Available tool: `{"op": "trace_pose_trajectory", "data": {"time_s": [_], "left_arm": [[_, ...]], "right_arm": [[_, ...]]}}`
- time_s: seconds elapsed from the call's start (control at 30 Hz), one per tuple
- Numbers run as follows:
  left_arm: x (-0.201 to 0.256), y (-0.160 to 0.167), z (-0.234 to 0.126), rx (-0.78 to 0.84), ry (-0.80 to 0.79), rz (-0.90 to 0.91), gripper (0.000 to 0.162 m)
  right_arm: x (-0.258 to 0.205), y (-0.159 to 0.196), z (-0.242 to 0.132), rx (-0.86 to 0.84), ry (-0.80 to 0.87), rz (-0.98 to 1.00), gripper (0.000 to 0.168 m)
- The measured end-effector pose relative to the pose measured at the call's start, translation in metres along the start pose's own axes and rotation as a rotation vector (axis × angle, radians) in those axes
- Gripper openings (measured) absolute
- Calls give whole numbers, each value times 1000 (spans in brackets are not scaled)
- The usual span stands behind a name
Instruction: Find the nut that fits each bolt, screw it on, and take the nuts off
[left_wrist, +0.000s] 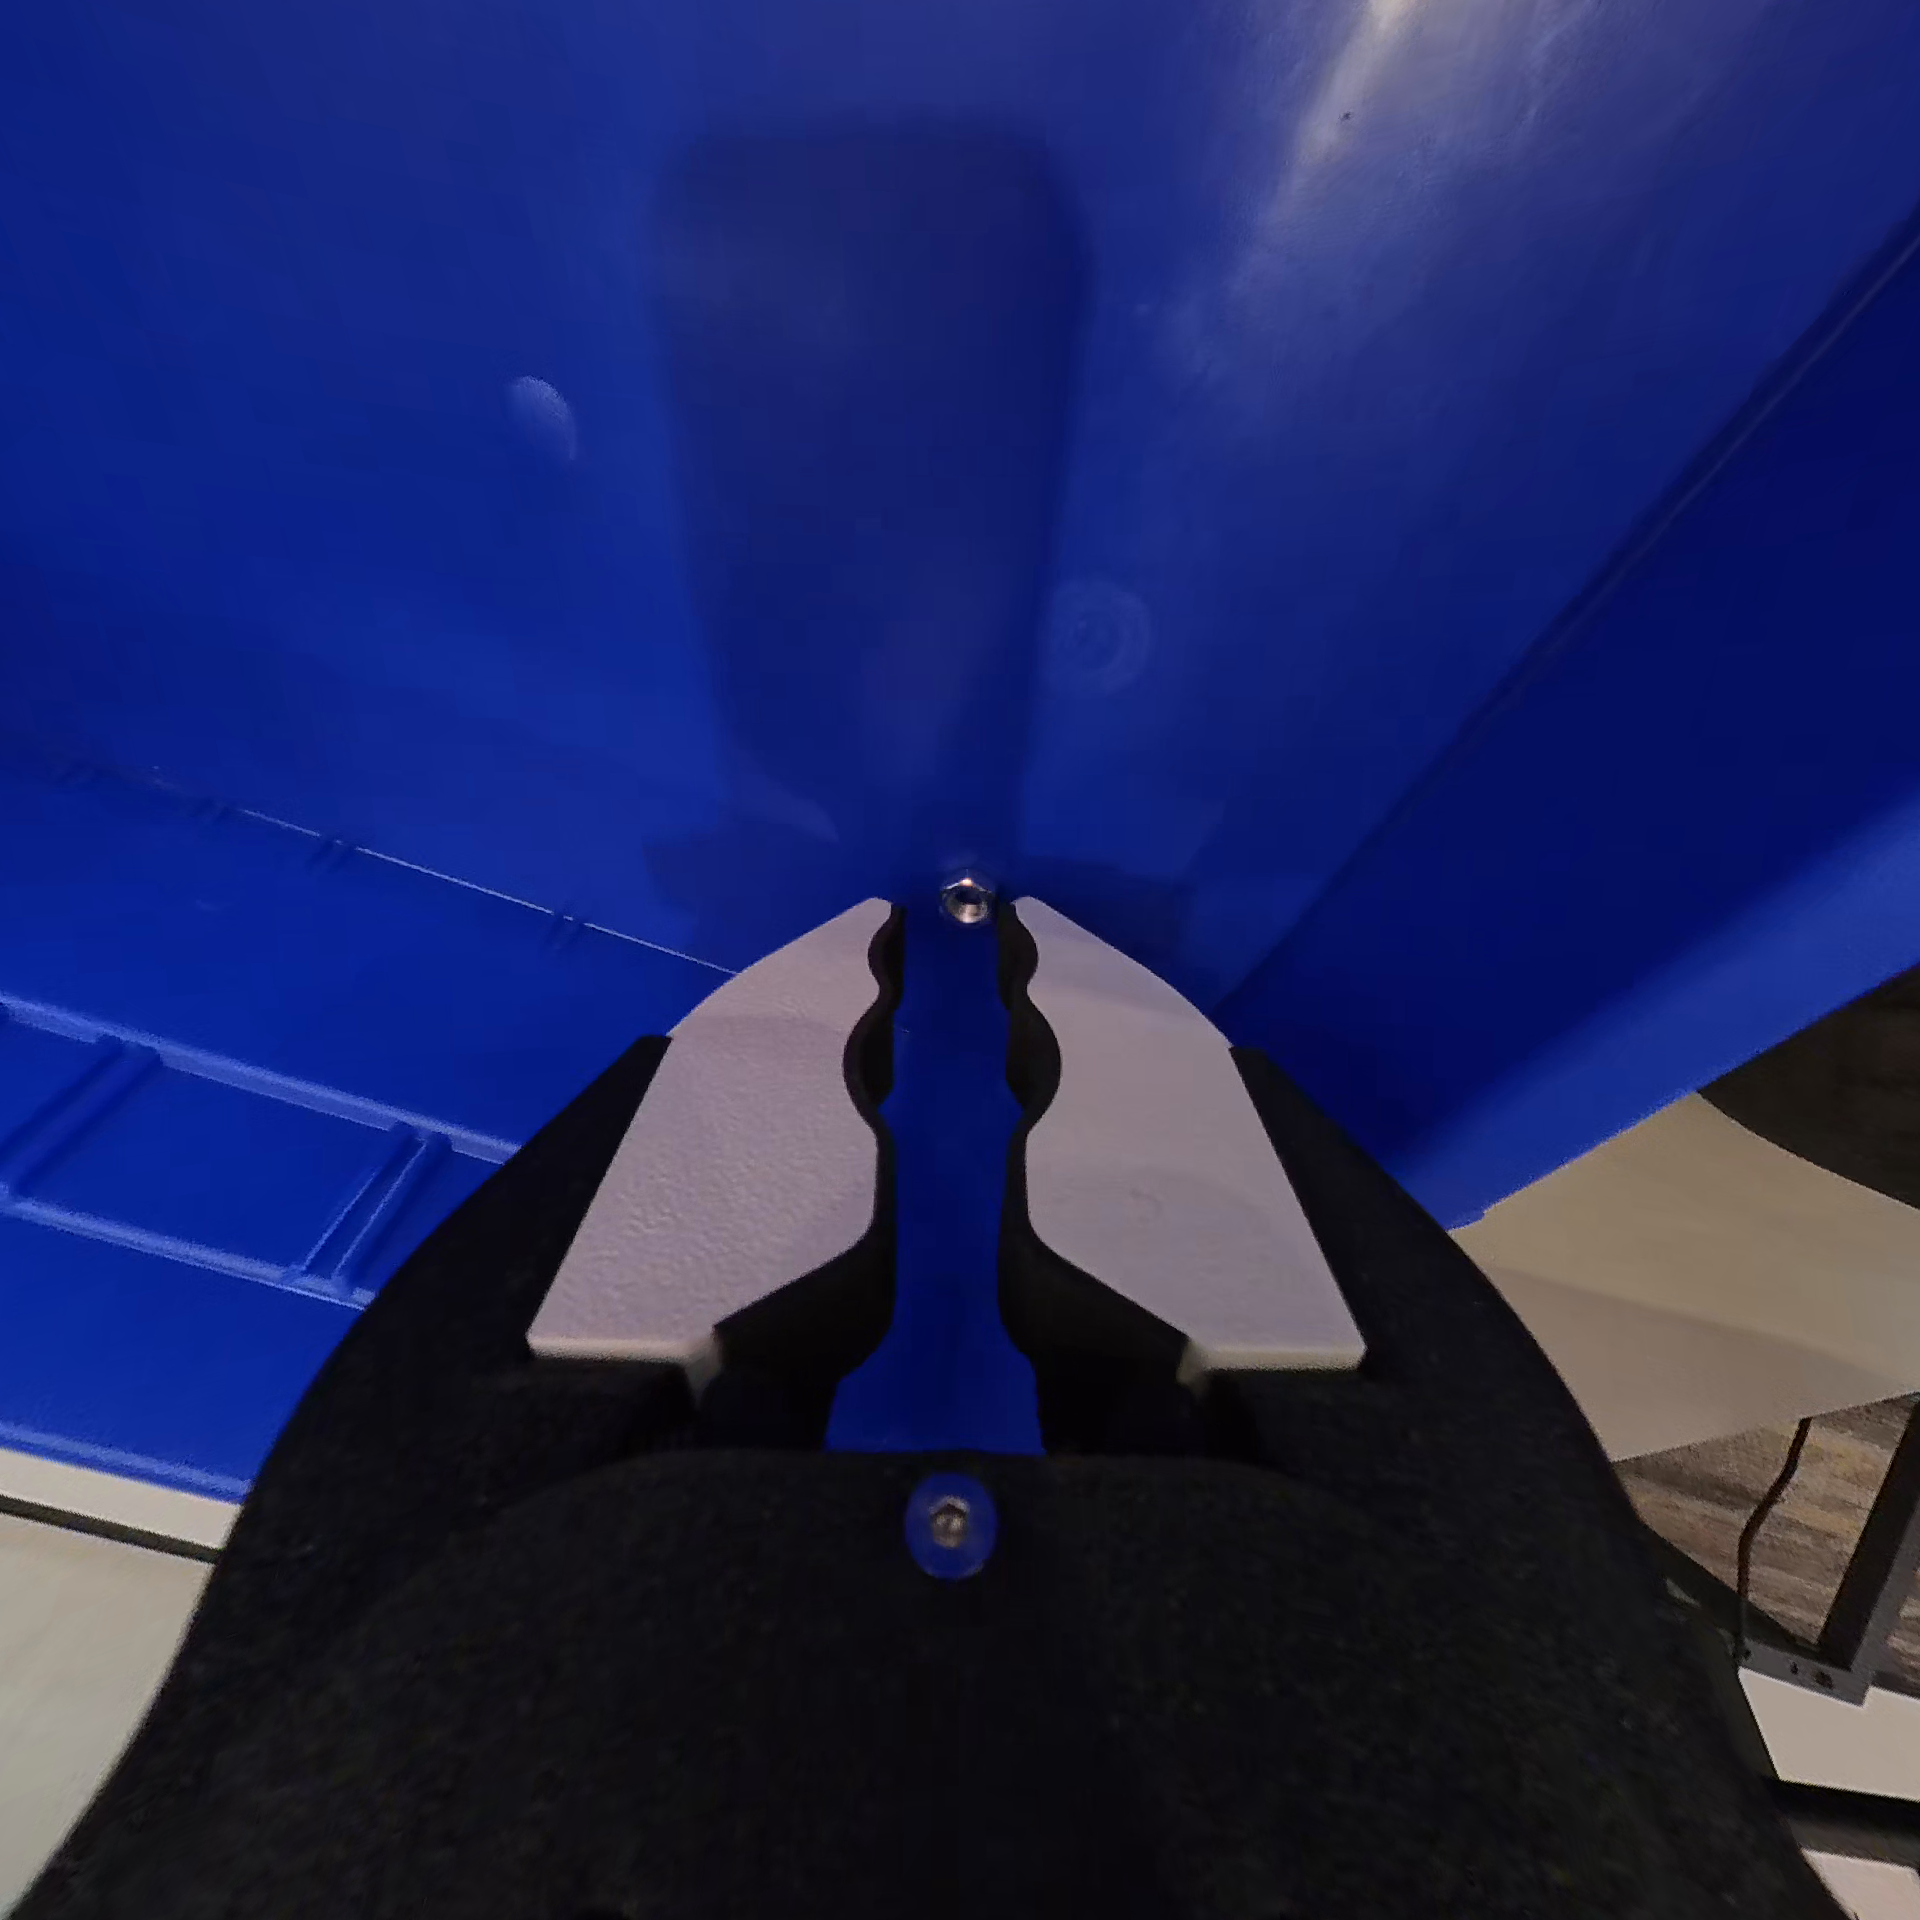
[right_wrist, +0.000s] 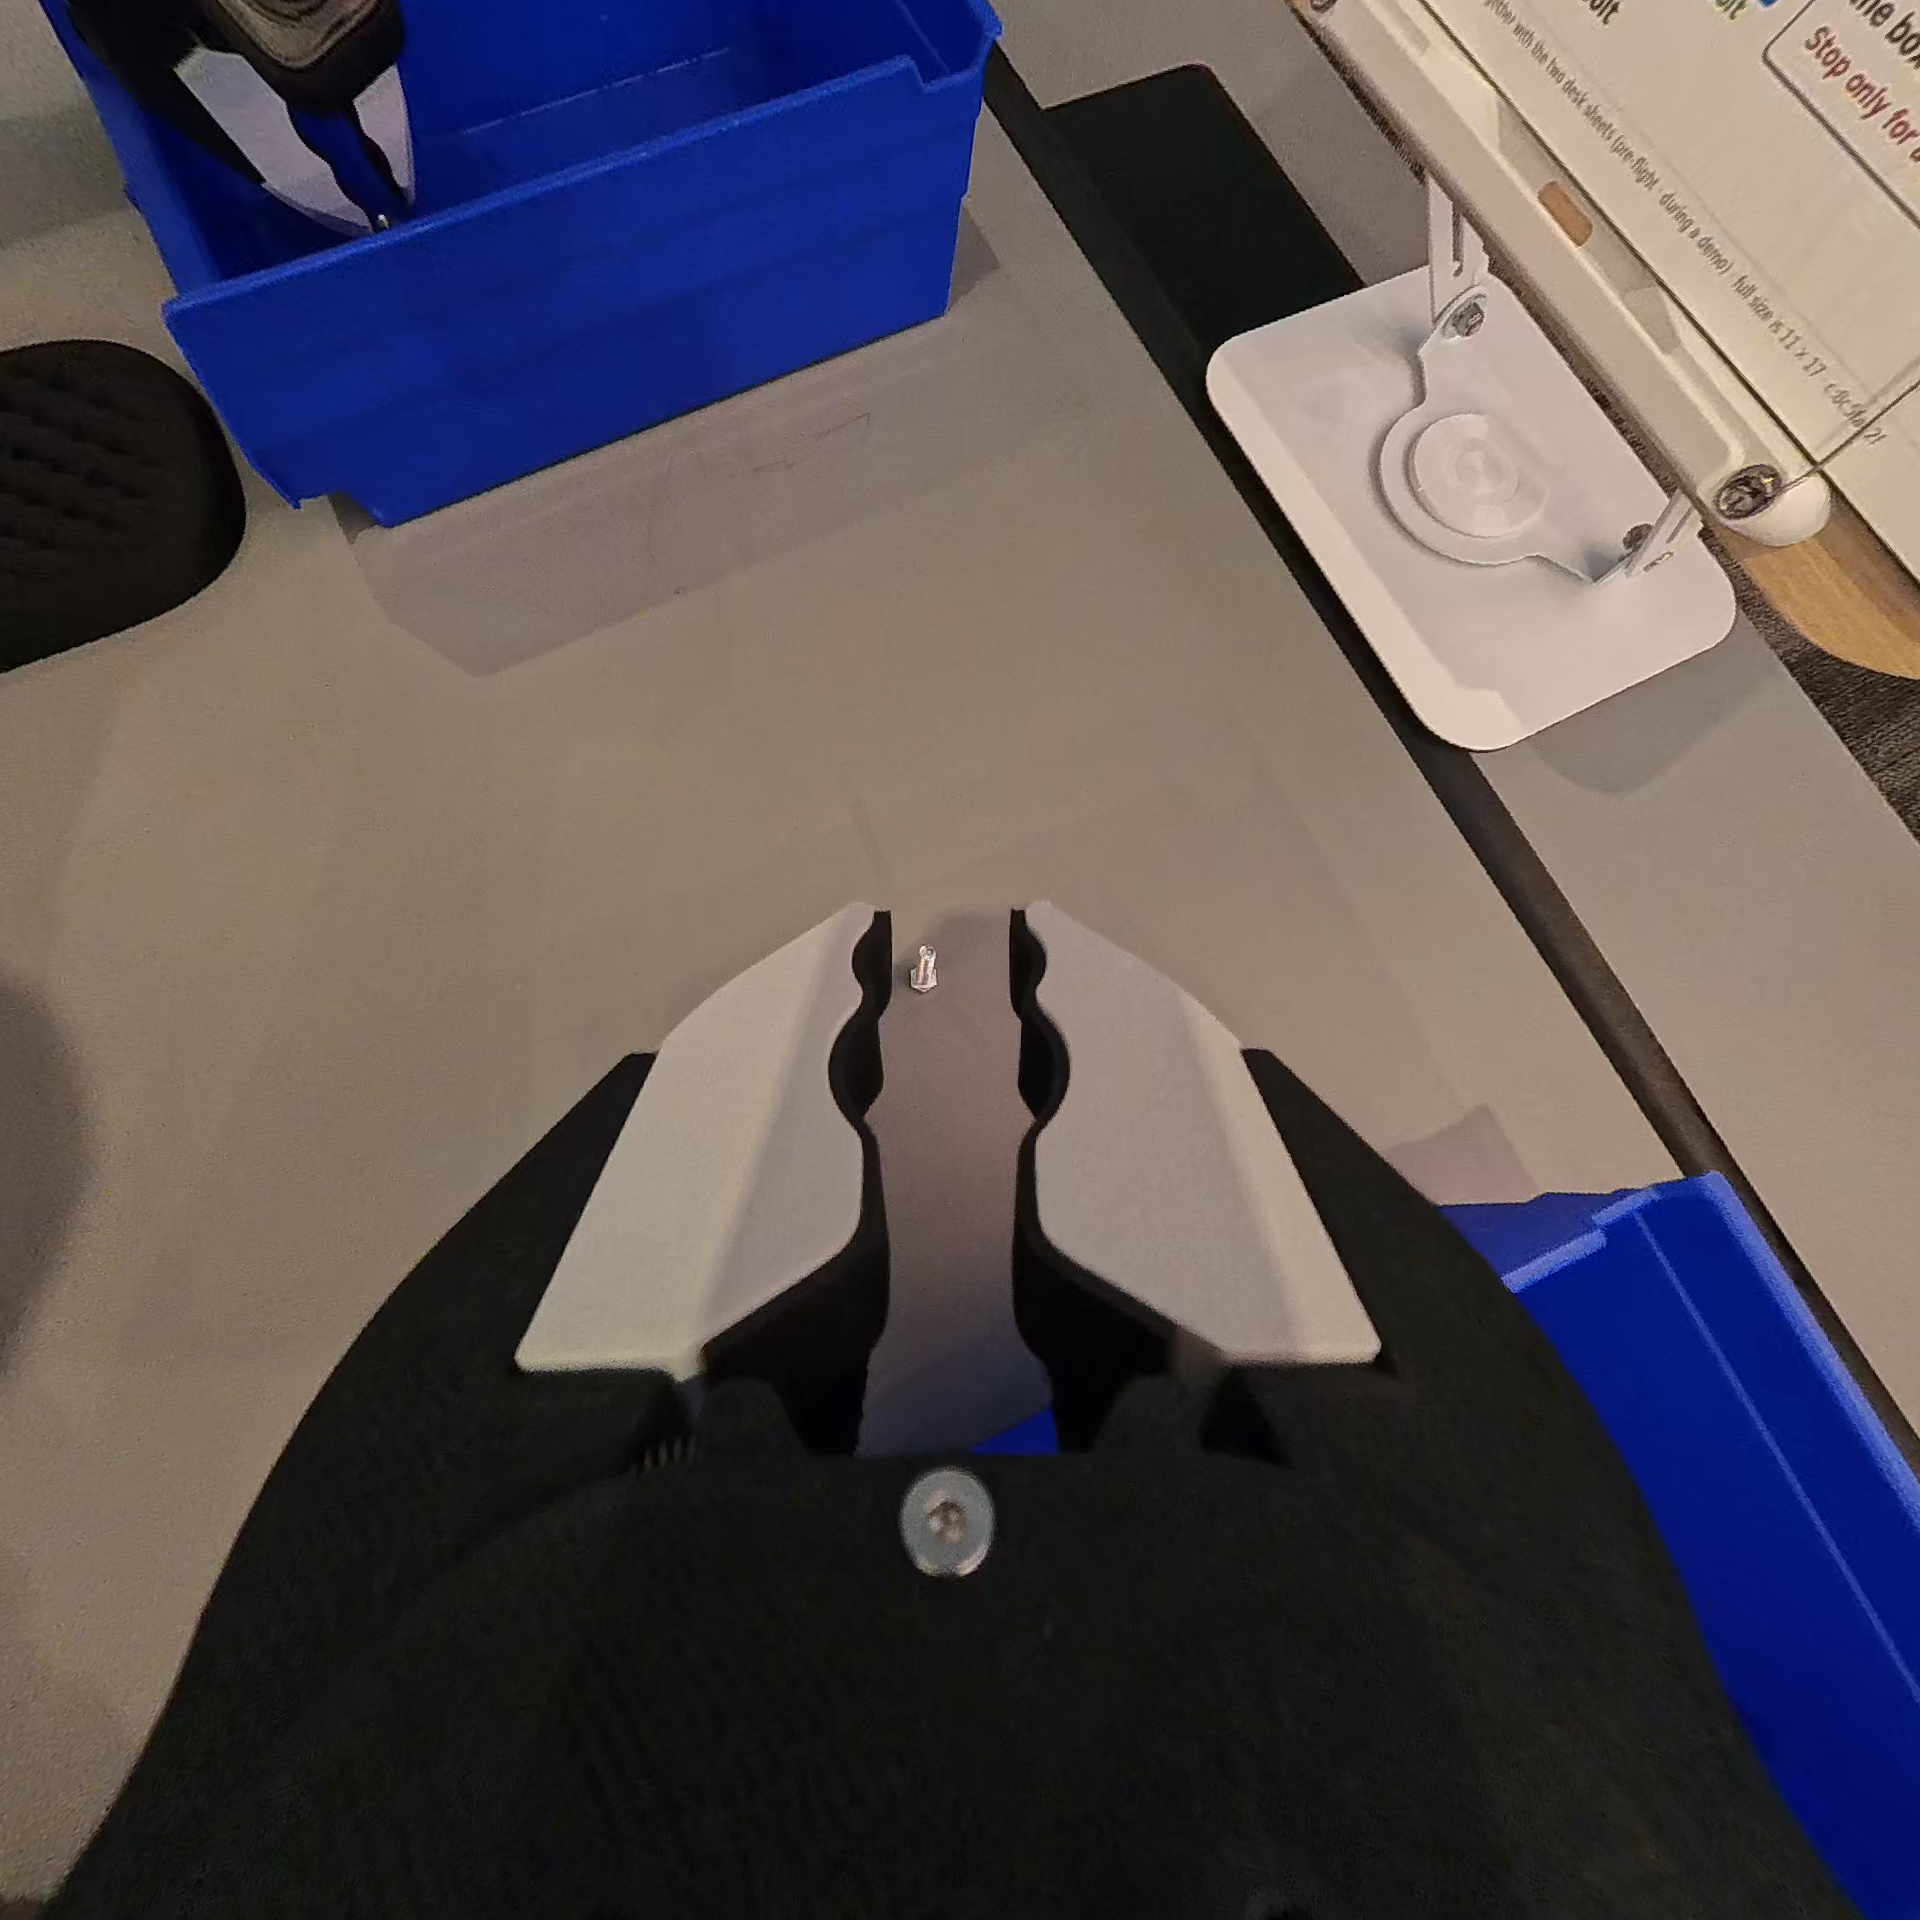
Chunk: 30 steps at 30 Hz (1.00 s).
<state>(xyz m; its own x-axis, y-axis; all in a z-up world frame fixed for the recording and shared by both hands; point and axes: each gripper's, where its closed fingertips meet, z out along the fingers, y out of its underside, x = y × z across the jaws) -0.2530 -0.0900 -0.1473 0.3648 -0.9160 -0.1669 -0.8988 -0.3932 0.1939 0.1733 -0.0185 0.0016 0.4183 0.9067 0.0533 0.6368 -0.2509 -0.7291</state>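
Grippers both agape: left gripper (left_wrist: 964, 902) w/ 1 nut (left_wrist: 965, 900) at its tips, right gripper (right_wrist: 951, 914) straddling 1 bolt (right_wrist: 923, 968); pickup step, next pinch each.

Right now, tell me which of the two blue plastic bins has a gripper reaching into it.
The far blue plastic bin at the table's back left: the left gripper dips inside it, over a small silver nut. The near blue bin, bottom right, has none.

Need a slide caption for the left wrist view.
Open left hand-held gripper inside the blue bin, fingertips flanking a small nut.
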Motion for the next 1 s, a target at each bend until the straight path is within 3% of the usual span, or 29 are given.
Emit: {"op": "trace_pose_trajectory", "data": {"time_s": [0.7,0.8,1.0], "left_arm": [[-1,-5,-4,31,20,-16,10],[-13,-12,-27,150,-38,-77,10],[-19,-52,-118,509,-86,-173,10]], "right_arm": [[1,8,4,-42,-5,-4,22],[2,7,2,-35,-3,-3,22],[6,8,-2,-30,1,7,22]]}}
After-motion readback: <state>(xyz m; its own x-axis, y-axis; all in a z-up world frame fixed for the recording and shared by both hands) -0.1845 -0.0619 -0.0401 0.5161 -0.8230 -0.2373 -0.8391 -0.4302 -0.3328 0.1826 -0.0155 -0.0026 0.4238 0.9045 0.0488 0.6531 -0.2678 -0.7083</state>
